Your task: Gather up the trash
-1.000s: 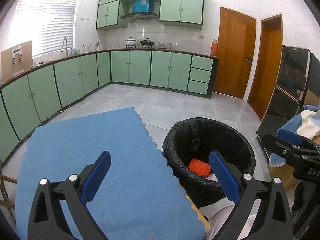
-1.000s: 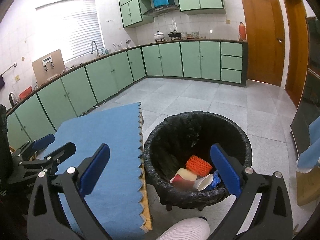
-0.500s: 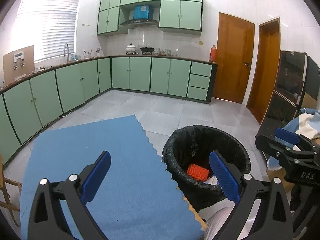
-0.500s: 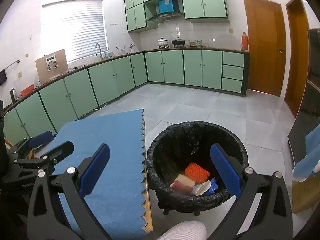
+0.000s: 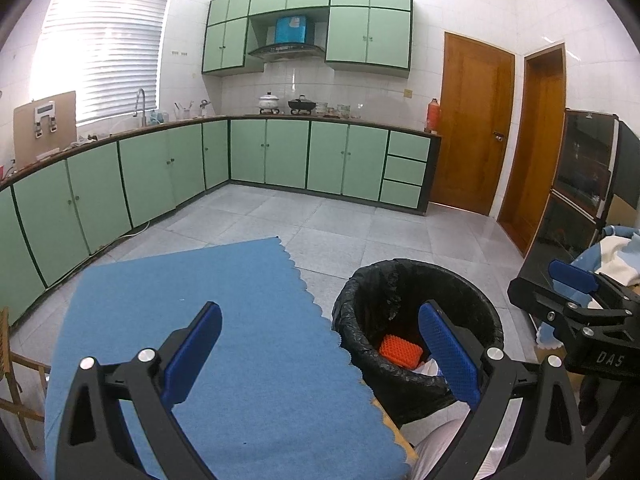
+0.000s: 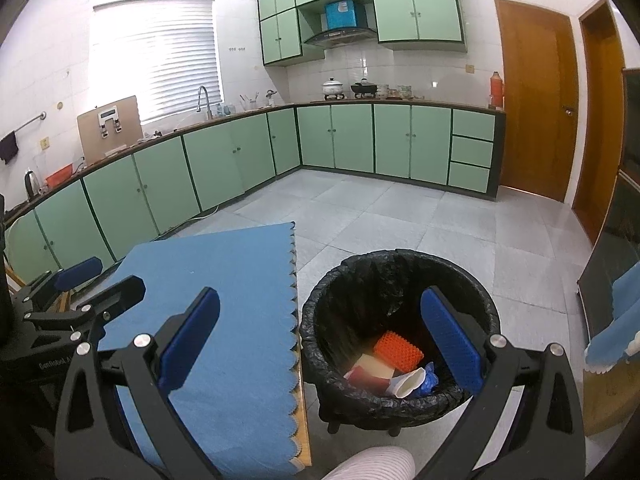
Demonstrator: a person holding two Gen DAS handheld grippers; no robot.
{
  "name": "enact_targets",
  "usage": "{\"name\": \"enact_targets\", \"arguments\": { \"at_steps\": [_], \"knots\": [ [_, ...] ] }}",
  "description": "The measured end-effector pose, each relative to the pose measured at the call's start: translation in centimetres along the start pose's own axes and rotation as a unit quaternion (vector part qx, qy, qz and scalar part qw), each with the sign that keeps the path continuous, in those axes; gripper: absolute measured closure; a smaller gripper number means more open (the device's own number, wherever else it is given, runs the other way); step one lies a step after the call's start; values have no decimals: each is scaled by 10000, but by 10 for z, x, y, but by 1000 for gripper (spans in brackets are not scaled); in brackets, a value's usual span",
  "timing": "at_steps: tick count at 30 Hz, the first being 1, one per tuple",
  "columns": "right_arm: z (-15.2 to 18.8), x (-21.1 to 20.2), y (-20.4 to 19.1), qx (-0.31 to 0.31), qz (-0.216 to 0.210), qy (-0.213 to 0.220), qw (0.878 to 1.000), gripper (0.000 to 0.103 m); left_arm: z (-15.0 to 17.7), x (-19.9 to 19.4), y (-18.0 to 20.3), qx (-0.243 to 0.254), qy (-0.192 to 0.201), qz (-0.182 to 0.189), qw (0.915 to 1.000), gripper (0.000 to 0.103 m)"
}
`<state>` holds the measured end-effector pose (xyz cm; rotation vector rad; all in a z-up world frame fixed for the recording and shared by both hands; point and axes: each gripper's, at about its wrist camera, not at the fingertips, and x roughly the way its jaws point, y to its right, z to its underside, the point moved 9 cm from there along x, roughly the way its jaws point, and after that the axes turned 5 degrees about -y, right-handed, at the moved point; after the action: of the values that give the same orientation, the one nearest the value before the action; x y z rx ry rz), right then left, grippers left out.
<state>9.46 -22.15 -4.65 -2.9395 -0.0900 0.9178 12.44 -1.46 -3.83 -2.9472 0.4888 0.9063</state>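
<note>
Several discarded items, an orange ridged piece (image 6: pixel 398 351) included, fill the bin (image 6: pixel 400 400)

Black bin (image 6: pixel 400 320) liner, glossy and crinkled. Inside the bin: orange nubbed pad (image 6: pixel 398 350), cream slab (image 6: pixel 374 366) over dark red, white cup (image 6: pixel 408 384), blue wrapper (image 6: pixel 428 380). Left of the bin: plain blue cloth (image 6: pixel 224 300) with scalloped edge. Blue dimpled pads (image 6: pixel 450 344) on black gripper arms. Beyond the bin: pale grey floor tiles (image 6: pixel 400 216), mint green cabinets (image 6: pixel 352 136) with dark green trim, brown wooden doors (image 6: pixel 532 100), white wall tiles (image 6: pixel 476 24).
</note>
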Motion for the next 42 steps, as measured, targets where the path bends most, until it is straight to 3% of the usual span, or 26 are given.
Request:
{"name": "enact_targets", "arguments": {
  "at_steps": [42],
  "knots": [
    [-5,0,-6,-97,-51,15,9999,5,-5,-4,-2,45,32,-23,10000,6]
  ]
}}
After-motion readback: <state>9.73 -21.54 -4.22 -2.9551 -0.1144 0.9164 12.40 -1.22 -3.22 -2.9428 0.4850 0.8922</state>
